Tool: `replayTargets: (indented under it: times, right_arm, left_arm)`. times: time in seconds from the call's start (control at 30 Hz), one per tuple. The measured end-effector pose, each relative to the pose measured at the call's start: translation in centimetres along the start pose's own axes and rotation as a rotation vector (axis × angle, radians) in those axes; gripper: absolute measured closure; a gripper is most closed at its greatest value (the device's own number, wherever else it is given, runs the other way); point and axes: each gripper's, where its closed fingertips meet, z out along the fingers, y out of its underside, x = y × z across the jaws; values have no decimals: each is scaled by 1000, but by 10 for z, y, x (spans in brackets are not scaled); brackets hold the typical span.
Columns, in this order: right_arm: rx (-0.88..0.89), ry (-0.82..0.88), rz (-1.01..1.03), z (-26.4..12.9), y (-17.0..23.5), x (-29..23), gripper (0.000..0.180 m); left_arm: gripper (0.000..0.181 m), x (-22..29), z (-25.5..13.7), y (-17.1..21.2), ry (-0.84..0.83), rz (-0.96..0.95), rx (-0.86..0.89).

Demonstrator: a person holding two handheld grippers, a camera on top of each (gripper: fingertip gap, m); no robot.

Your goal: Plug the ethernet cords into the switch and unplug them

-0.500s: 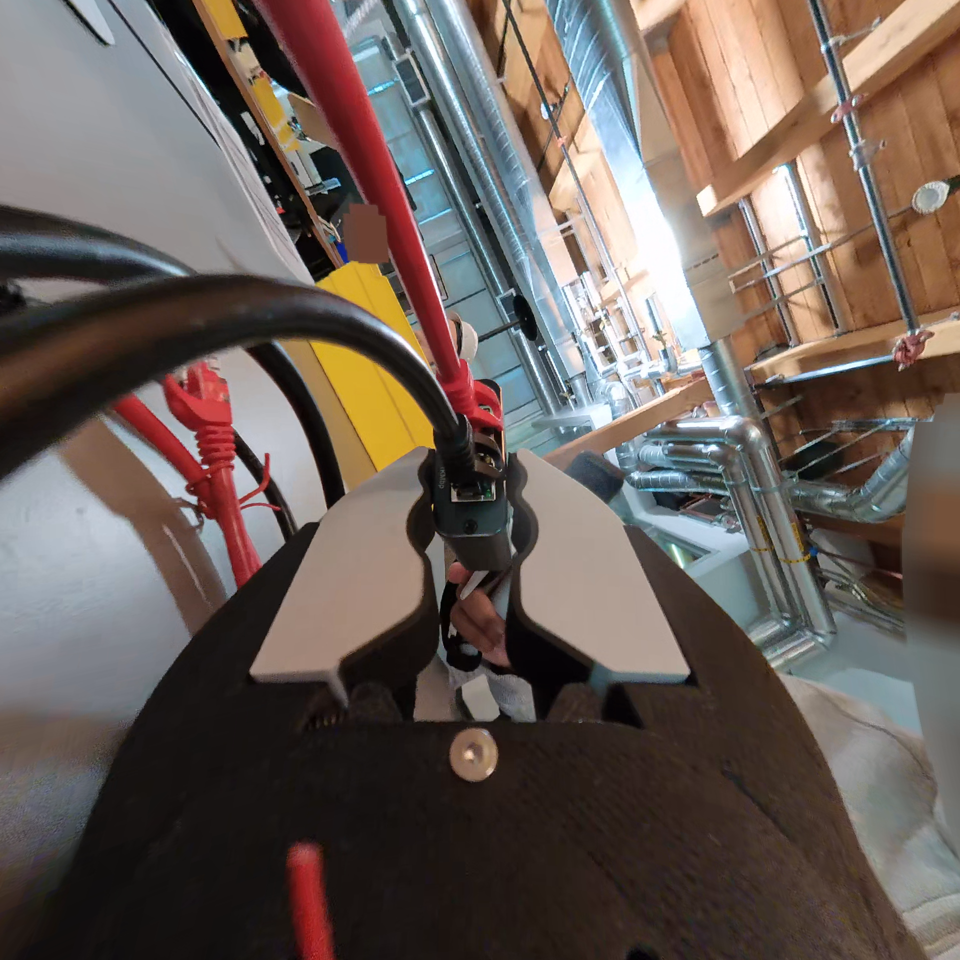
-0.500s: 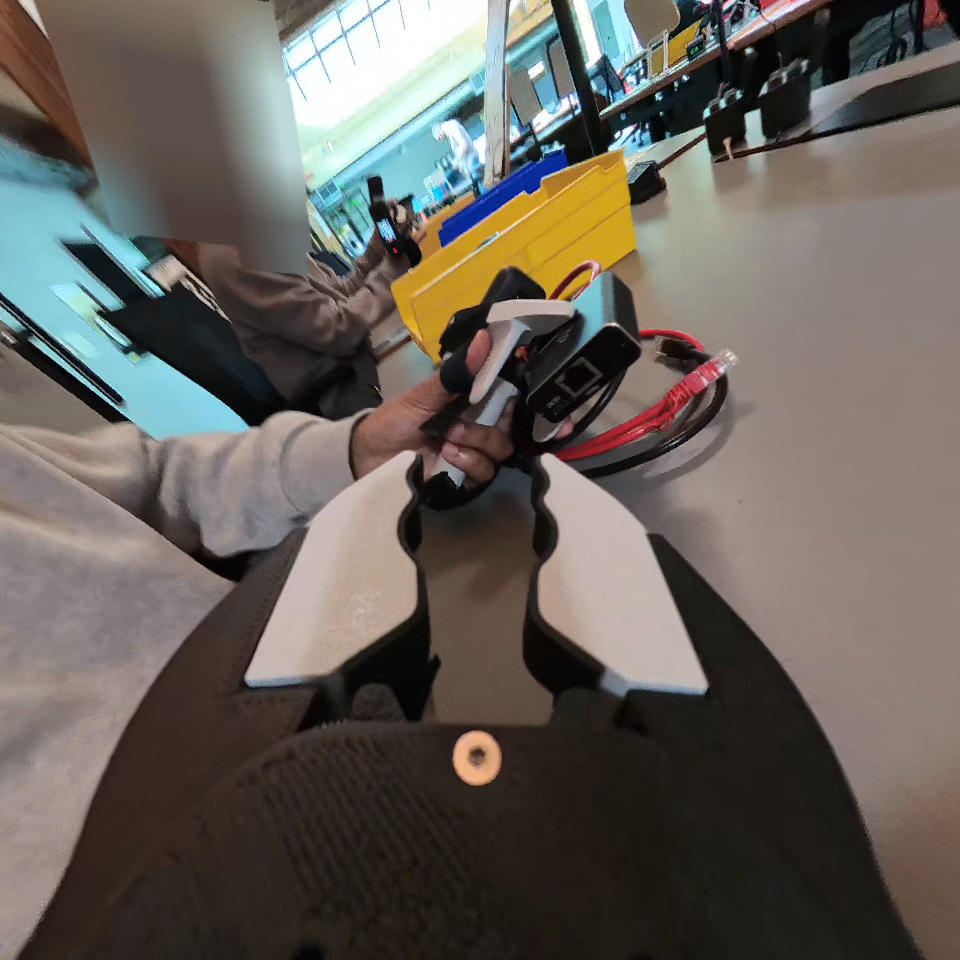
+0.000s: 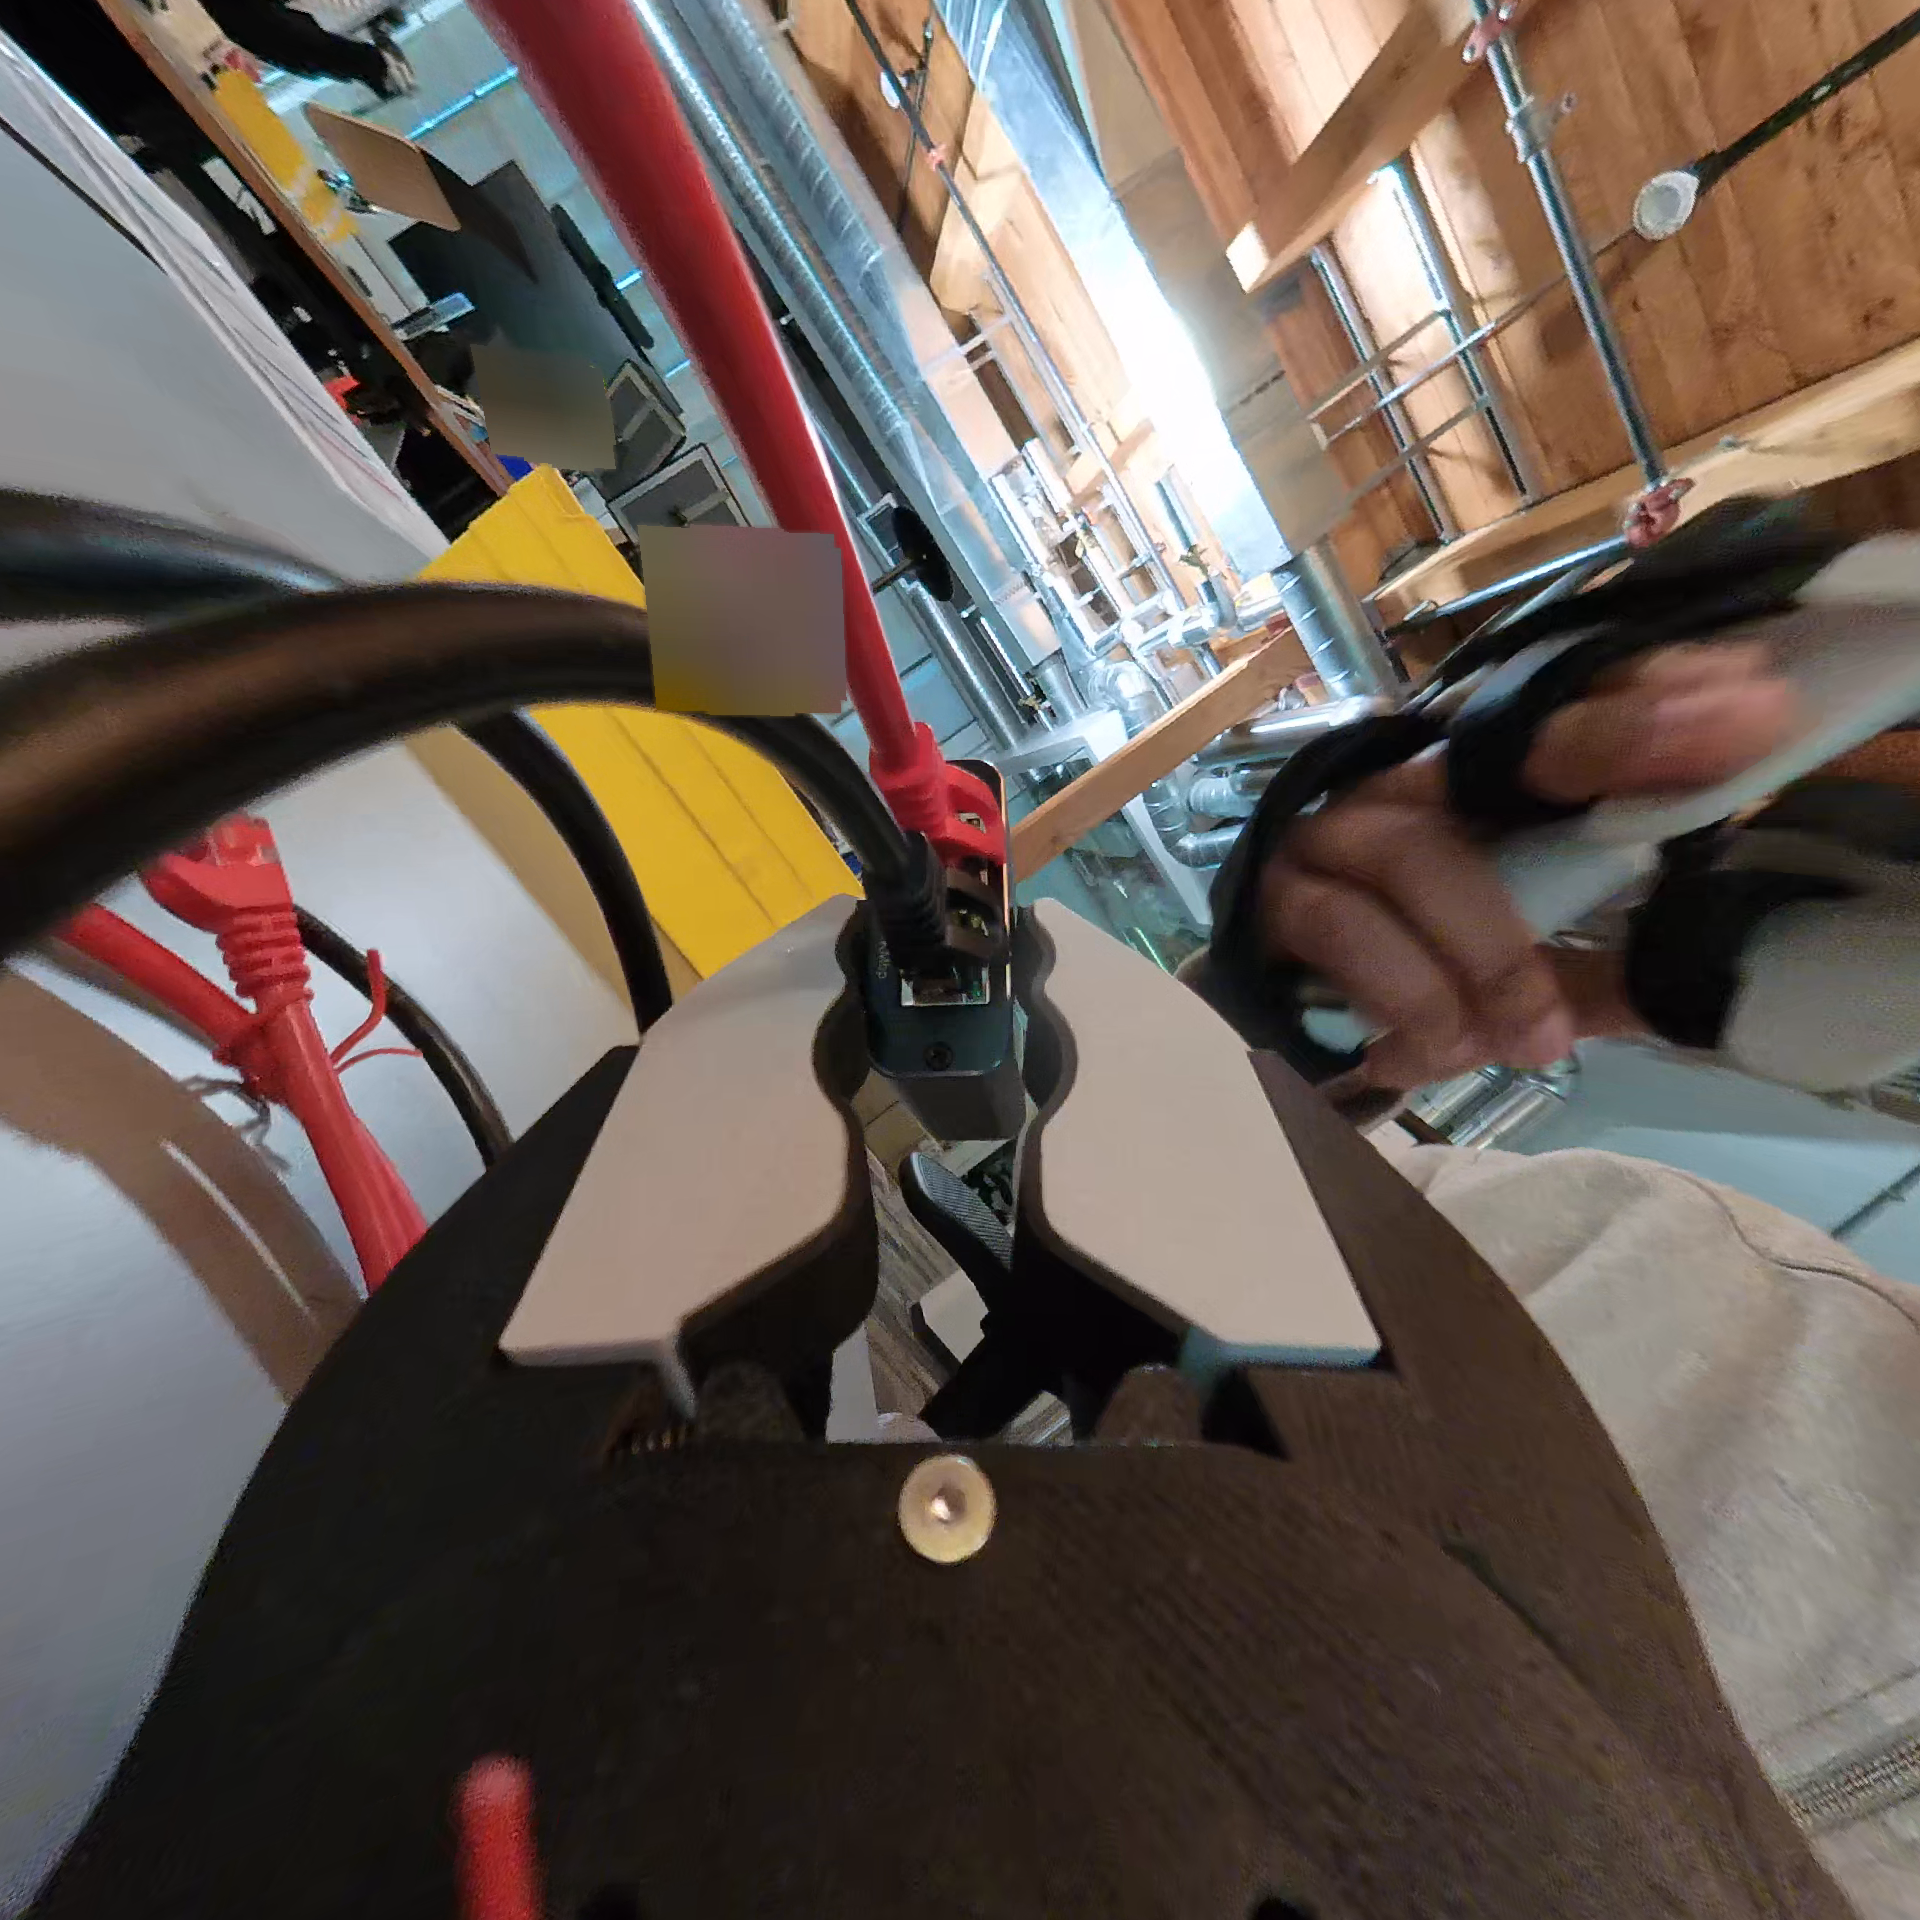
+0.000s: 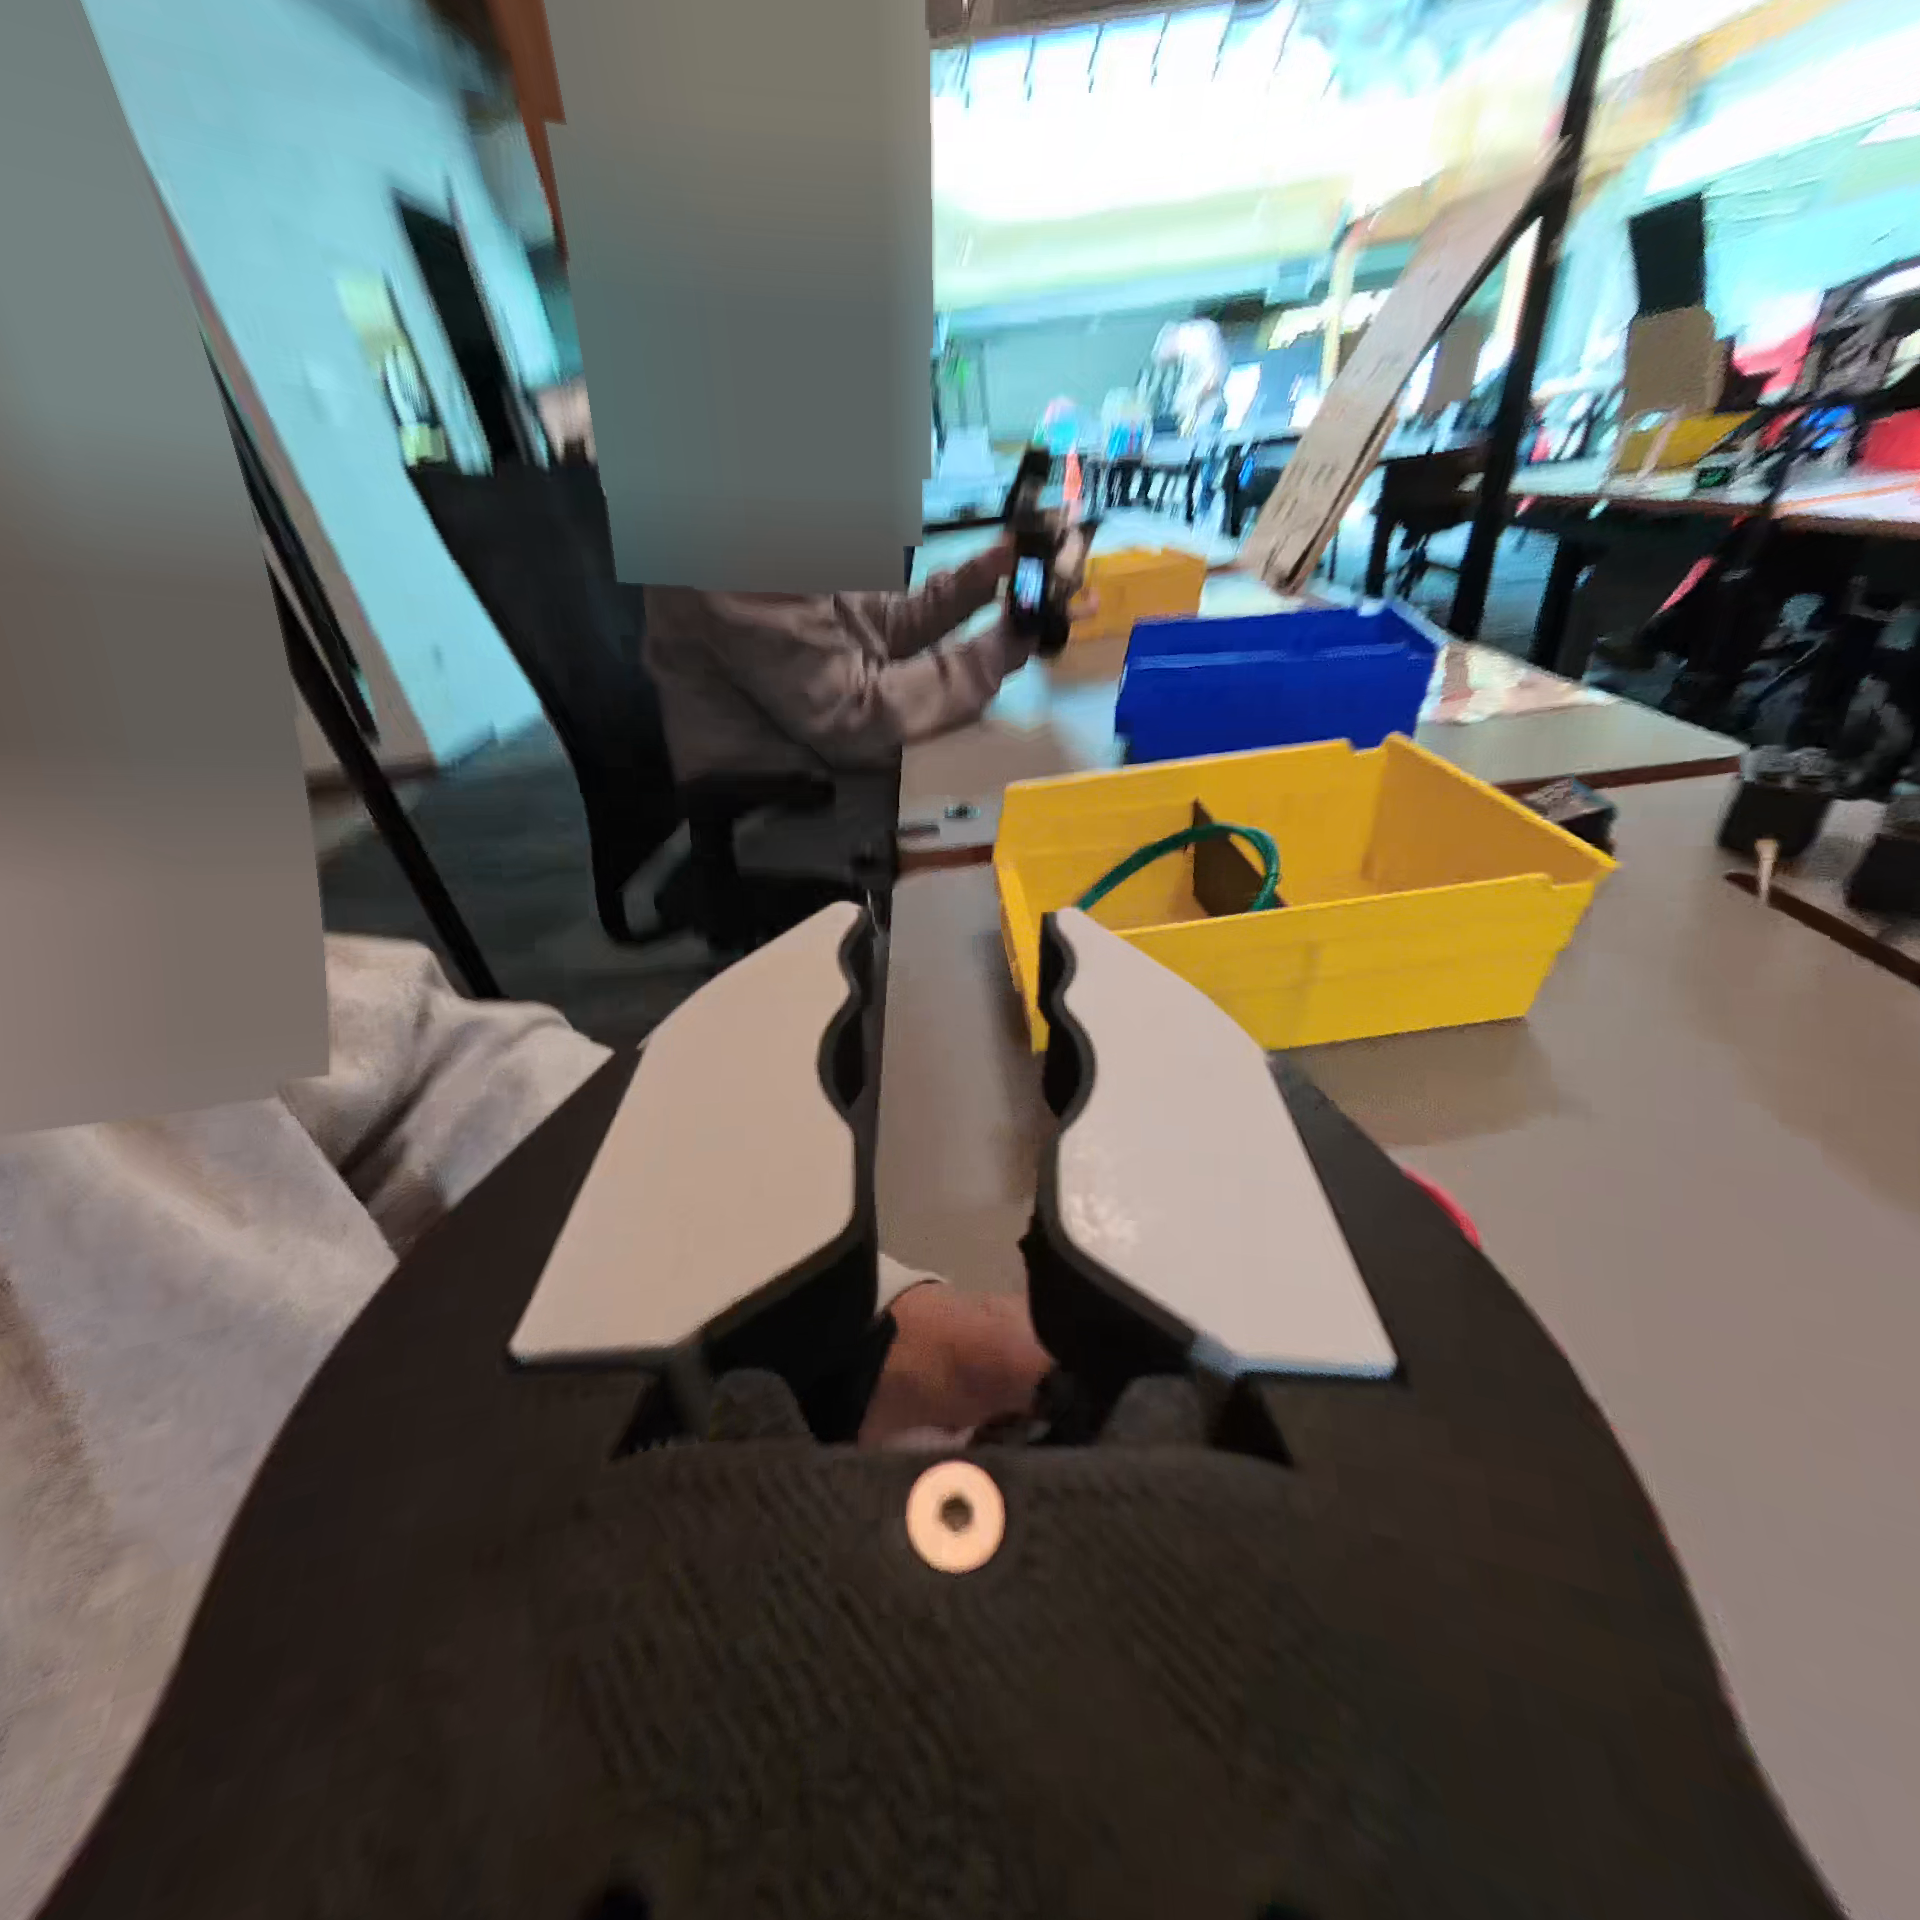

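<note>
In the left wrist view my left gripper is shut on a small dark switch and holds it up in the air. A black cord and a red cord are plugged into its ports; one port below them stands empty. A loose red plug on a tied red cord lies at the left on the grey table. My right gripper is open and empty above the table's near edge. It also shows blurred in the left wrist view, in a hand at the right.
A yellow bin with a green cable in it stands on the table ahead of the right gripper, a blue bin behind it. A seated person is at the far left. Black stands sit far right.
My right gripper has swung up and away from the switch and now faces the yellow bin. It has entered the left wrist view at the right. The left gripper still holds the switch.
</note>
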Motion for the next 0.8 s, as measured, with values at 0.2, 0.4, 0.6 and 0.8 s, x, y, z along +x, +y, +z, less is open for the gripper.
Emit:
replayTargets:
  times: [0.2,0.4,0.6,0.8]
  right_arm:
    - [-53,-46,-269,100,-45,23,151]
    - [-295,-119,-99,209,-26,72,146]
    - [-552,-58,80,291,45,130,144]
    - [-1081,58,30,292,142,175,147]
  left_arm:
    - [156,-4,3,4,-23,80,-67]
    - [156,-7,1,-3,-15,38,-26]
    - [156,-8,0,-6,-6,10,-10]
    - [156,-10,1,-5,-12,0,-18]
